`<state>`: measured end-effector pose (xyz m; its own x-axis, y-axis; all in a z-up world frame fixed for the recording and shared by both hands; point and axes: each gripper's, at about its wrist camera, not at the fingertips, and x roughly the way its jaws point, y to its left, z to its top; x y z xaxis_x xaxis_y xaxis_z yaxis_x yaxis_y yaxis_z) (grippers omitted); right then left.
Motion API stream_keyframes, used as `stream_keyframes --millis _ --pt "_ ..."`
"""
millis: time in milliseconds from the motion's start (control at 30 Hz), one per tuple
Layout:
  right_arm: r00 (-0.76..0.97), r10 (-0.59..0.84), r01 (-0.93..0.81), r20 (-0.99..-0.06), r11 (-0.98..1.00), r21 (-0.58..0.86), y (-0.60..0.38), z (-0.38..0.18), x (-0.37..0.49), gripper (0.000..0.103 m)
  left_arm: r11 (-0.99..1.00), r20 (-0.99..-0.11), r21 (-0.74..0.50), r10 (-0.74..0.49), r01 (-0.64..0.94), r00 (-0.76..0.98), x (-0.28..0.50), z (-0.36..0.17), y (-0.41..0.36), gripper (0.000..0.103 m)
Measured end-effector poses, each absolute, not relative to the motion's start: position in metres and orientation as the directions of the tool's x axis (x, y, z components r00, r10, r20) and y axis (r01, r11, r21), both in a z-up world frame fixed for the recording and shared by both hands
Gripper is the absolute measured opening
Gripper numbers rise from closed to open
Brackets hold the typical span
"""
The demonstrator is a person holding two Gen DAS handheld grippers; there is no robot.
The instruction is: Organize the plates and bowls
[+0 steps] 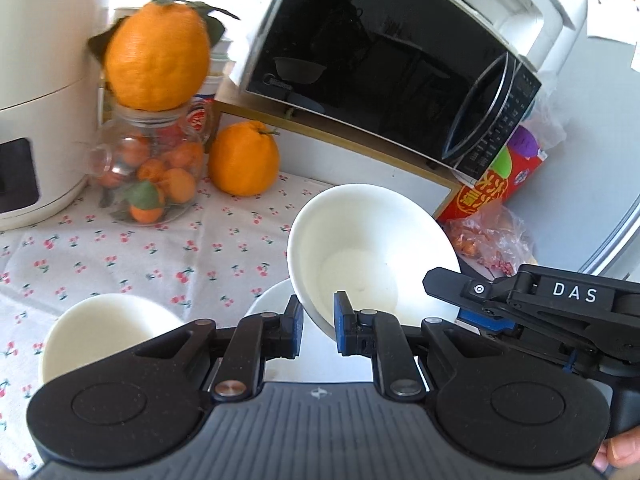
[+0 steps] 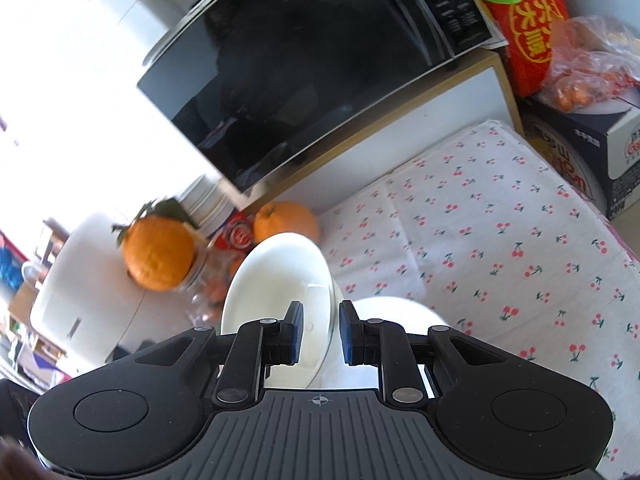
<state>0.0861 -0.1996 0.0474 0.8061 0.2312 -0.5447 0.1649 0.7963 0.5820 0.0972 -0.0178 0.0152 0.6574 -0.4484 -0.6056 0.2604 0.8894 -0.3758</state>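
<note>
The left gripper [image 1: 318, 326] is pinching the near rim of a white bowl [image 1: 370, 252], its blue pads [image 1: 343, 322] closing on either side of the wall, and the bowl is tilting with its opening facing the camera above the cherry-print tablecloth [image 1: 140, 252]. A second white bowl [image 1: 108, 332] is sitting on the cloth to the lower left, and the edge of a white plate [image 1: 272, 300] is showing just beneath the held bowl. The right gripper [image 2: 320, 330] is likewise clamping the rim of a tilted white dish [image 2: 280, 276], its jaws standing narrowly apart around the edge; another white piece [image 2: 400, 312] is lying just behind it. Behind, a microwave [image 1: 380, 60] is resting on a shelf, and an orange [image 1: 158, 56] is sitting atop a glass jar [image 1: 152, 168] of small oranges.
</note>
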Motion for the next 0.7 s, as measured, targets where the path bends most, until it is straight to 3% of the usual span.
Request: stream_keyframes --millis 200,700 --pt "0.806 0.215 0.121 -0.552 0.853 0.508 -0.169 0.049 0.089 0.02 0.882 -0.614 -0.424 -0.447 0.205 0.65 0.097 0.016 0.003 0.014" --pt "0.758 0.339 0.017 -0.558 0.844 0.535 -0.125 0.04 0.109 0.021 0.921 -0.651 -0.353 -0.368 0.164 0.664 0.089 0.012 0.049 0.015"
